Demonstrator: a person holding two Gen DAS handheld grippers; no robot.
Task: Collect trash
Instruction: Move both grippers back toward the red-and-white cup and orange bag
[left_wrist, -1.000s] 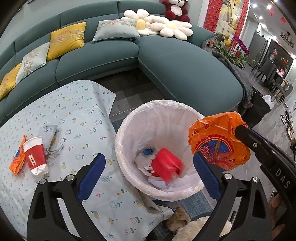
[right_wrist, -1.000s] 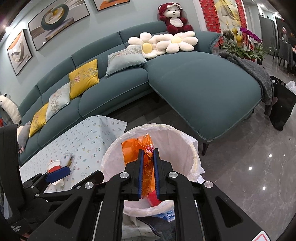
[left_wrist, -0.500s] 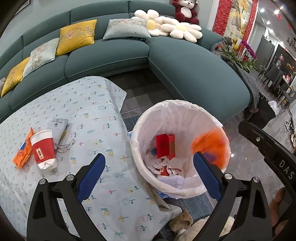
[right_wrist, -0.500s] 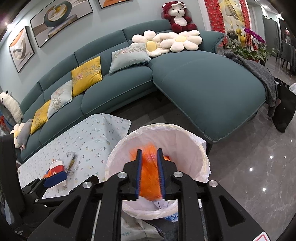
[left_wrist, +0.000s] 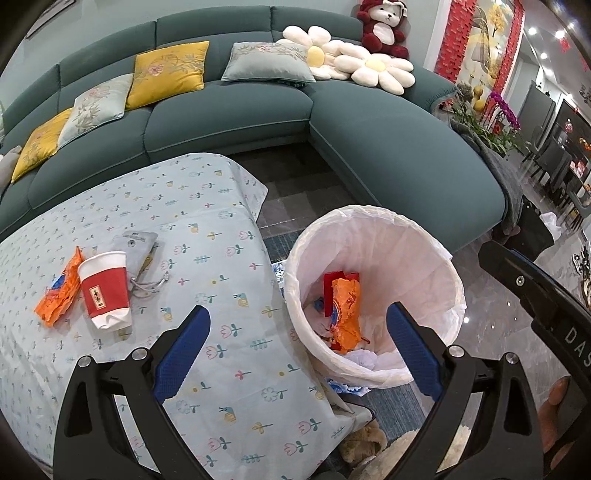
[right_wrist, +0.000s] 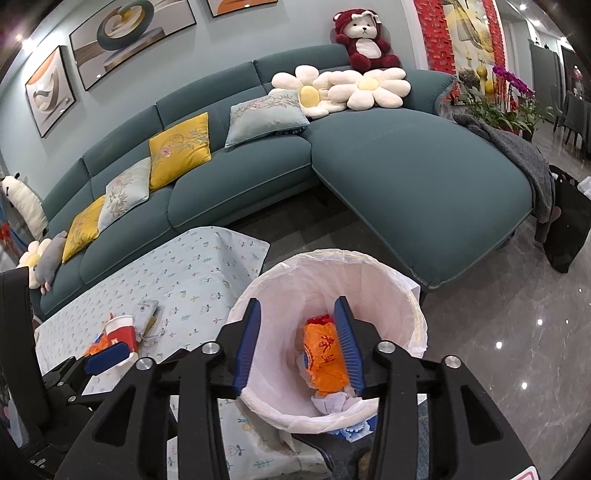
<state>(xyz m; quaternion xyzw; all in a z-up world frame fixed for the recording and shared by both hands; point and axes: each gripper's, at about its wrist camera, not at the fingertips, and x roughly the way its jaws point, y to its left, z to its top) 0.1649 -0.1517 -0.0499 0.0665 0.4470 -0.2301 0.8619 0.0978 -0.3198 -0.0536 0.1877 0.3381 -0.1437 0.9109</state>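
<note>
A white-lined trash bin (left_wrist: 436, 258) (right_wrist: 388, 280) stands on the floor beside the table. An orange wrapper (left_wrist: 347, 314) (right_wrist: 325, 362) lies inside it on a red packet (left_wrist: 334, 282) and white paper. My right gripper (right_wrist: 301, 343) is open and empty above the bin. My left gripper (left_wrist: 299, 354) is open and empty over the table's edge. On the table lie a red-and-white paper cup (left_wrist: 105, 290) (right_wrist: 121, 330) on its side, another orange wrapper (left_wrist: 61, 288) and a grey pouch (left_wrist: 136, 247).
The table (left_wrist: 207, 206) wears a pale floral cloth. A teal sofa (left_wrist: 258, 110) with cushions curves behind it. A plush toy (left_wrist: 364, 443) lies on the floor below the bin. Glossy tiled floor (right_wrist: 517, 332) spreads to the right.
My right gripper opened and let go of the orange wrapper, which dropped into the bin. My left gripper drifted left, showing more of the table.
</note>
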